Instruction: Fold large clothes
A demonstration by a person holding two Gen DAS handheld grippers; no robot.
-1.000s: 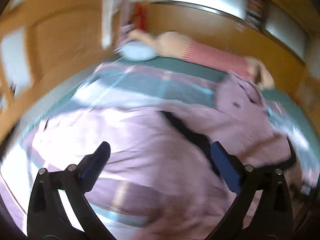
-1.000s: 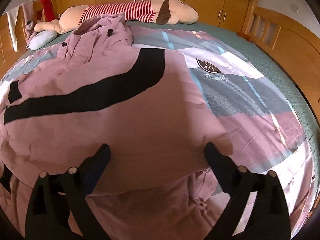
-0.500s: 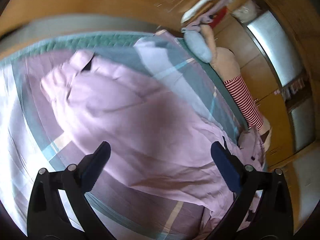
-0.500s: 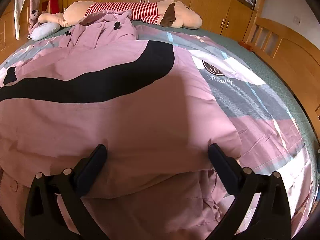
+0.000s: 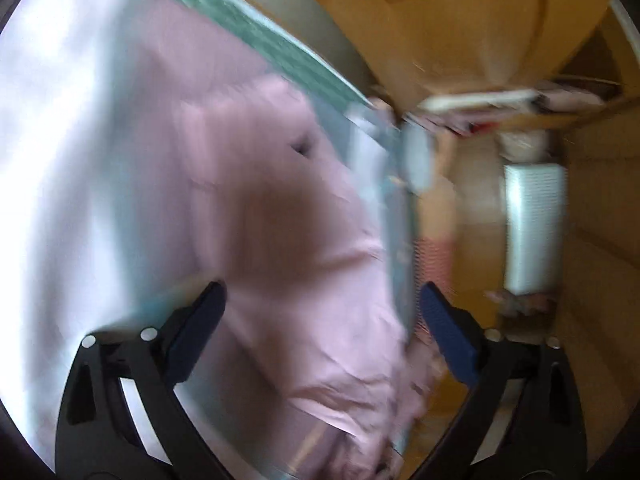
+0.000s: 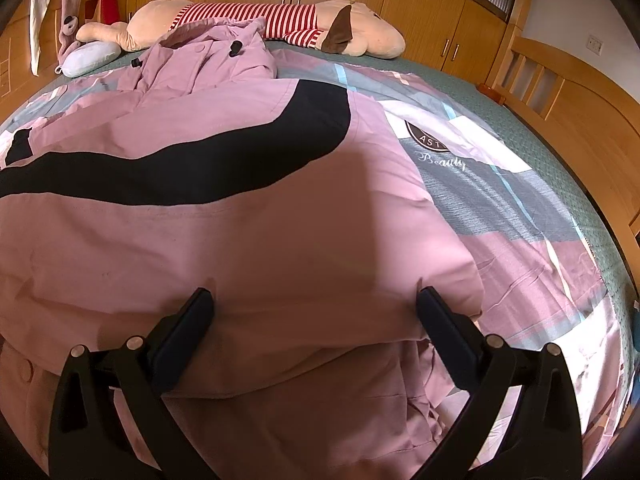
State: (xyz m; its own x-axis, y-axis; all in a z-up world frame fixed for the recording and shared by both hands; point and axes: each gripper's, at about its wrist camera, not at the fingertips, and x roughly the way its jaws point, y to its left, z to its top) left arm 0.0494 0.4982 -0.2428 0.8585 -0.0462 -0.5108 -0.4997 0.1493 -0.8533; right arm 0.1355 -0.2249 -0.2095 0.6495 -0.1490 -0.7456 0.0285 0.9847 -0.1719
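A large pink padded jacket with a broad curved black stripe (image 6: 224, 184) lies spread across the bed, filling the left and centre of the right wrist view, its hood (image 6: 208, 56) bunched toward the upper middle of the frame. The right gripper (image 6: 314, 300) sits at the bottom centre with its jaws spread wide, both black fingertips (image 6: 198, 304) resting against a rounded fold of the pink fabric, nothing pinched between them.

To the right of the jacket the patchwork bedsheet in pink, grey, white and pale blue (image 6: 520, 216) carries a dark round badge (image 6: 426, 136) reading "AST", partly covered by the jacket's edge, with the cursive word "Beauty" just beneath it. Along the upper edge lies a long beige plush dog in a red-and-white striped shirt (image 6: 260, 20), and a small pale blue cushion (image 6: 90, 58) sits at the upper left. Wooden wardrobe doors (image 6: 420, 8) run behind, and a slatted wooden bed frame (image 6: 560, 80) curves down the right side.

The left wrist view is heavily motion-blurred. The left gripper (image 5: 320, 308) at the bottom also stands wide apart, holding nothing, over the pink jacket (image 5: 280, 208), which fills the centre. A green quilted mattress edge (image 5: 272, 44) crosses the upper middle, and blurred wooden furniture (image 5: 460, 20) occupies the upper right. No writing can be read in this view
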